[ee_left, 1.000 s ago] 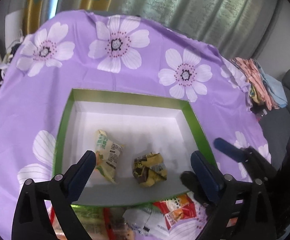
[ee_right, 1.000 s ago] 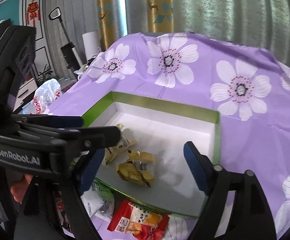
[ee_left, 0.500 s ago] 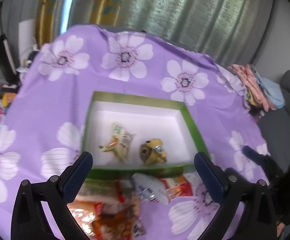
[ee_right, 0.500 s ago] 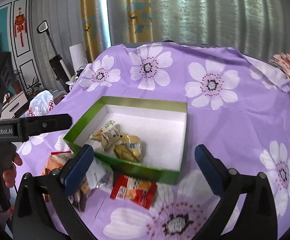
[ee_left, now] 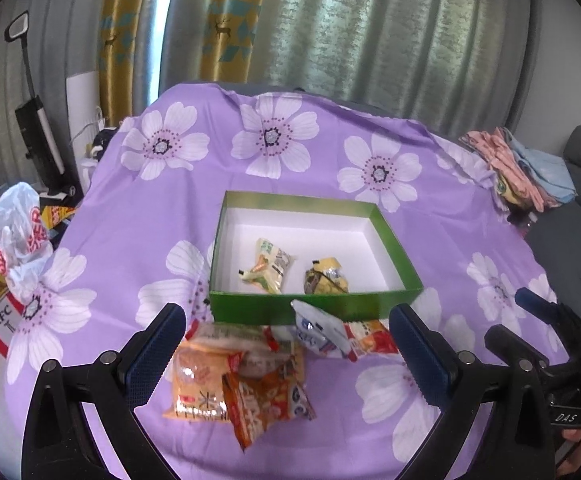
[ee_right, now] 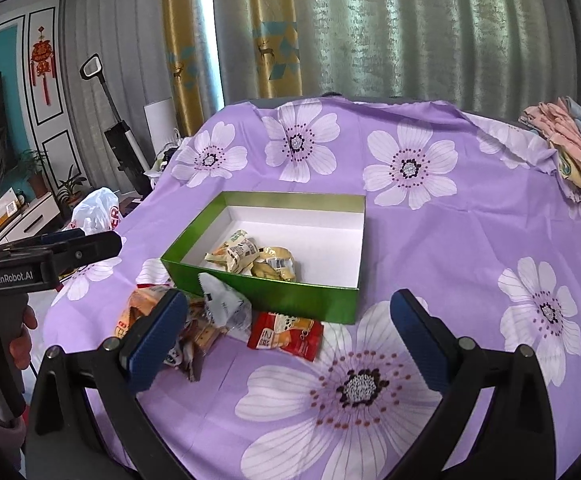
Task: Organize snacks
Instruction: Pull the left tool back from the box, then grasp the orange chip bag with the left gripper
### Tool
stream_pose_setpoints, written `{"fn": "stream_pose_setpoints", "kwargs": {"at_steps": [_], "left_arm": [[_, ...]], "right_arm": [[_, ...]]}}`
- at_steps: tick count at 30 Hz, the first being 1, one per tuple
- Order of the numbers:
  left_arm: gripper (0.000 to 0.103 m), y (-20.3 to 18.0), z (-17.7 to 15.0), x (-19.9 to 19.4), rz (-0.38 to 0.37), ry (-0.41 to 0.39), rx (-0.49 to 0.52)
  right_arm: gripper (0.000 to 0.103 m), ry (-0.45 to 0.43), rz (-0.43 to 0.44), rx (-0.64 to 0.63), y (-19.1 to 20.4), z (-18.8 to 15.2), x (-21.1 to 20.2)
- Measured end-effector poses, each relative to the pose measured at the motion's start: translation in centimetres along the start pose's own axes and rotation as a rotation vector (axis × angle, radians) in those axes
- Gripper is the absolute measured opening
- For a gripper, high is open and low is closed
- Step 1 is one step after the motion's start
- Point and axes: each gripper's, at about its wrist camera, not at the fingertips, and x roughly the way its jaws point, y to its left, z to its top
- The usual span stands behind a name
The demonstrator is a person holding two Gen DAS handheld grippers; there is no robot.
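A green box (ee_left: 394,248) with a white inside sits on the purple flowered cloth; it also shows in the right wrist view (ee_right: 274,300). Two snack packets (ee_left: 268,266) (ee_left: 326,278) lie inside it. A pile of loose packets (ee_left: 242,376) lies on the cloth in front of the box, with a white packet (ee_left: 318,330) and a red packet (ee_right: 286,334) beside it. My left gripper (ee_left: 288,356) is open and empty, held above the pile. My right gripper (ee_right: 288,340) is open and empty, near the red packet.
The cloth-covered table (ee_left: 138,216) drops off at the left, where a KFC bag (ee_left: 6,248) and a vacuum cleaner (ee_left: 38,140) stand. Folded clothes (ee_left: 518,168) lie at the back right. Curtains hang behind.
Both grippers have pulled back and up from over the box, towards me. The loose packets in front of the box have come into full view.
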Motion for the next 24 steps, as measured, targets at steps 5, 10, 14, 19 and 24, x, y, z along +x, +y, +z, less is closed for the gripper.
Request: {"fn": "stream_pose_setpoints", "kwargs": {"at_steps": [5, 10, 14, 19, 24], "left_arm": [[0.101, -0.4, -0.9, -1.0, -0.002, 0.003, 0.011], [0.101, -0.7, -1.6, -1.9, 0.0, 0.0, 0.028], [0.101, -0.9, -1.9, -2.3, -0.005, -0.001, 0.032], [0.101, -0.9, -2.2, -2.7, -0.01, -0.003, 0.035], [0.101, -0.5, -2.6, -2.7, -0.01, 0.007, 0.015]], "right_arm": [[0.102, -0.011, 0.001, -0.008, 0.8, -0.5, -1.4], [0.102, -0.02, -0.005, -0.02, 1.5, -0.7, -2.3], [0.102, -0.028, -0.004, -0.029, 2.0, -1.0, -3.1], [0.102, -0.033, -0.002, -0.034, 2.5, -1.1, -3.7], [0.102, -0.029, 0.011, -0.043, 3.3, -1.4, -3.9]]}}
